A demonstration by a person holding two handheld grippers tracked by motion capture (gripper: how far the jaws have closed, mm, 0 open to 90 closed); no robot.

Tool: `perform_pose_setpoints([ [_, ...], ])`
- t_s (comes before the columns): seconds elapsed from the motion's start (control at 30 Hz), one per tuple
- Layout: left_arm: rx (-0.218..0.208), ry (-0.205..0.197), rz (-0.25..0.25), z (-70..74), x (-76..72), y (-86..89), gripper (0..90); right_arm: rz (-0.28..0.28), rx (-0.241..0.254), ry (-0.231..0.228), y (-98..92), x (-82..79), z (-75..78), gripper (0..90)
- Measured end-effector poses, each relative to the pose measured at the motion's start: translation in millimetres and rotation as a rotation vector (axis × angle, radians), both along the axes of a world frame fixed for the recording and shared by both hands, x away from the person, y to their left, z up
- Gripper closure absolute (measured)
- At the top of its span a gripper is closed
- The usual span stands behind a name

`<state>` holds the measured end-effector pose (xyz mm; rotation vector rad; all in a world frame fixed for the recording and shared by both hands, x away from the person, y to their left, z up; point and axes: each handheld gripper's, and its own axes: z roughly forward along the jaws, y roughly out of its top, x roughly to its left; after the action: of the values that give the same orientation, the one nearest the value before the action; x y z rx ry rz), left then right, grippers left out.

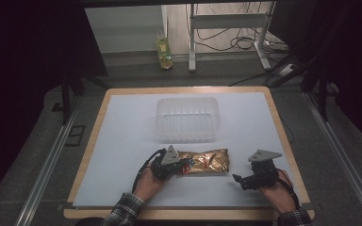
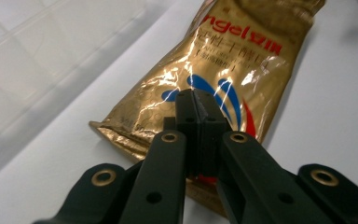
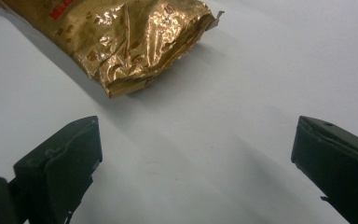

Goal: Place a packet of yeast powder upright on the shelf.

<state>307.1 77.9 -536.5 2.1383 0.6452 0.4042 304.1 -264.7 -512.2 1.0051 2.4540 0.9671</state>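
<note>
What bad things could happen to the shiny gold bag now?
1. The left gripper is shut on the gold bag near one end only, so the bag may sag, slip free or crinkle when lifted.
2. The clear plastic tub stands just behind the bag; a low swing might knock it.
3. The right gripper waits open, not touching, so it gives no support.

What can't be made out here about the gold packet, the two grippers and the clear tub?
- Gold packet: left gripper view, near end hidden behind the left gripper, so the pinch itself is unseen; top edge cuts its far end.
- Packet print: right gripper view, cut off by the frame.
- Right gripper: jaw tips cropped.
- Clear tub: high view, contents too faint to tell.
</note>
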Motion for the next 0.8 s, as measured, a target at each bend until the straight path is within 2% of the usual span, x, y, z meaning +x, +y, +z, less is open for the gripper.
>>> perform_pose_setpoints([
  [0.3, 0.017, 0.034, 0.018, -4.2, 1.9, 4.6, 89.7, 0.016, 0.009, 0.009, 2.2, -1.0, 2.3, 2.1],
  [0.43, 0.007, 0.054, 0.019, -4.7, 3.4, 5.9, 89.7, 0.034, 0.018, 0.020, 3.9, 0.1, 2.8, 2.0],
  [0.47, 0.009, 0.056, 0.018, -4.8, 3.6, 6.1, 89.7, 0.037, 0.021, 0.028, 4.7, 0.2, 3.0, 2.0],
  [0.5, 0.044, 0.068, 0.016, -7.0, 3.9, 6.0, 89.7, 0.051, 0.032, 0.041, 6.4, 1.3, 3.0, 1.9],
  [0.57, 0.056, 0.070, 0.016, -7.9, 4.0, 5.7, 89.7, 0.059, 0.044, 0.049, 7.3, 1.9, 2.8, 1.9],
  [0.63, 0.060, 0.062, 0.016, -7.9, 3.7, 4.5, 89.7, 0.085, 0.071, 0.079, 11.6, 4.2, 1.5, 1.7],
  [0.8, 0.055, 0.067, 0.017, -8.1, 4.1, 4.7, 89.7, 0.113, 0.082, 0.105, 19.8, 6.7, -1.0, 1.3],
])
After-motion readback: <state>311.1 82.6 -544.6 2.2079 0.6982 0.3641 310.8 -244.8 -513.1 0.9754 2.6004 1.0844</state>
